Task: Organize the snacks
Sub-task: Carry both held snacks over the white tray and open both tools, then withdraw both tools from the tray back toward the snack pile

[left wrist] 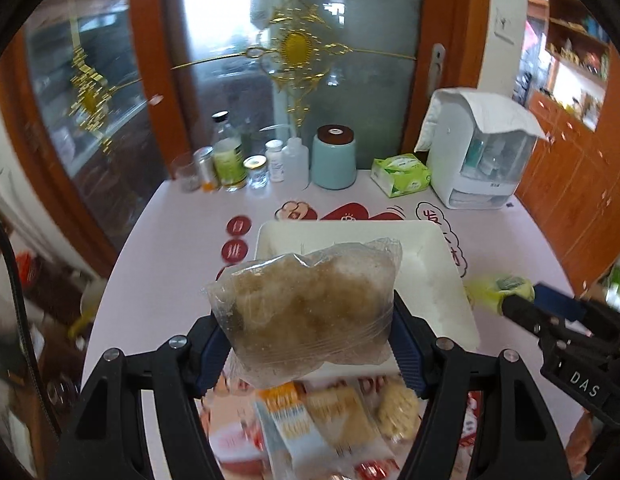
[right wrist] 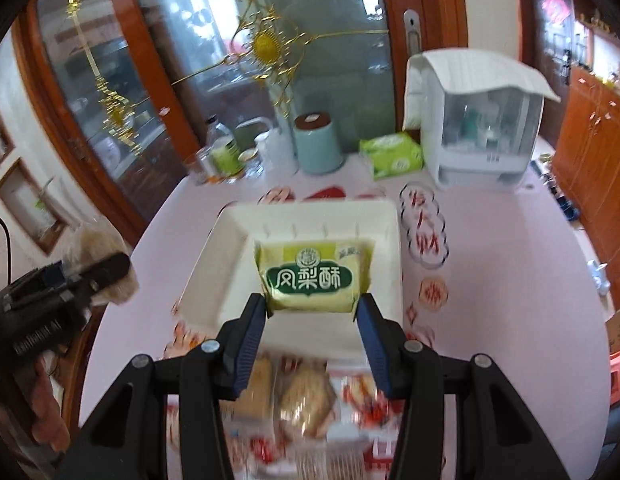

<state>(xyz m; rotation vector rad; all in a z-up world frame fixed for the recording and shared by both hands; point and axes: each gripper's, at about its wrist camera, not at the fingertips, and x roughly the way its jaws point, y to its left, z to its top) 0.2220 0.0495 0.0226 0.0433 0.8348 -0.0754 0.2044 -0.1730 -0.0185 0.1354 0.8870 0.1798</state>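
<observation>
1. Your left gripper (left wrist: 305, 334) pinches a clear-wrapped brown crumbly snack (left wrist: 310, 312). The blue pads press its two lower sides, and the packet stands up out of the jaws at frame centre, held in the air.
2. Your right gripper (right wrist: 312, 310) pinches a green-and-gold pineapple cake packet (right wrist: 310, 278). The pads grip its left and right ends, so its long axis runs across the jaws, printed face toward the camera.
3. The white square tray (left wrist: 442, 264) lies straight ahead of both sets of jaws, in mid-frame of each view. In the left view its near edge sits behind and below the brown packet. In the right view the tray (right wrist: 213, 272) fills the space behind the green packet, which appears to hang over the tray's near half.
4. Judgement: your right hand looks nearer the drop. Its packet already overlaps the tray floor in the picture, while the left packet hangs over the tray's near-left corner. How high either packet hangs cannot be told.
5. In the left view the right gripper (left wrist: 506, 296) shows at the right edge, level with the tray's right side. Expect crowding if both go in together.
6. More wrapped snacks (left wrist: 330, 416) lie on the pink tablecloth (left wrist: 169, 248) at the bottom of the frame, blurred, under the jaws.
7. Jars, a teal canister (left wrist: 334, 158) and a tissue pack (left wrist: 400, 174) stand along the far edge, well apart from the tray.
</observation>
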